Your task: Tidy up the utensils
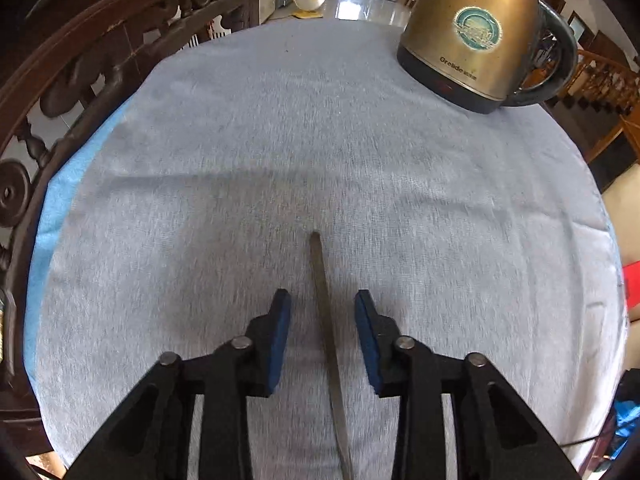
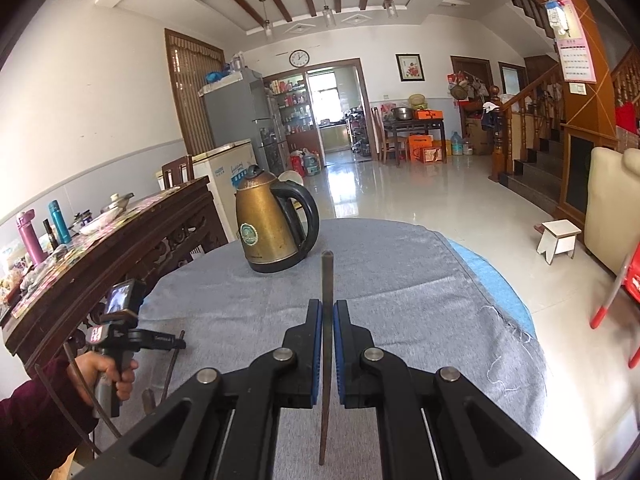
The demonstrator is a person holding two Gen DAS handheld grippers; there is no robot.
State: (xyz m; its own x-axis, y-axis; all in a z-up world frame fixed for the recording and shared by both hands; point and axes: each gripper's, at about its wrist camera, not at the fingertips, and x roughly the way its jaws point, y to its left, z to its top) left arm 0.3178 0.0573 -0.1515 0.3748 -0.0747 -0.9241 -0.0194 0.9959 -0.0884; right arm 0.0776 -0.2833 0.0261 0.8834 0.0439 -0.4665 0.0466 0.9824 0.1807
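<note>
Two grippers working over the grey cloth, kettle at the back.

The right gripper (image 2: 328,308) is clenching a thin metal utensil (image 2: 326,344) between its blue pads, tip pointing toward the kettle (image 2: 272,226). The left gripper (image 1: 322,300) is spreading its fingers wide around another flat strip (image 1: 326,332) lying on the cloth (image 1: 280,152), well short of the kettle (image 1: 476,28).

The kettle (image 1: 472,36), far right on the surface (image 1: 280,140), bears "Grelide" in pale letters low on its brass body, followed by small characters too blurred to read. Its round green emblem is illegible.
</note>
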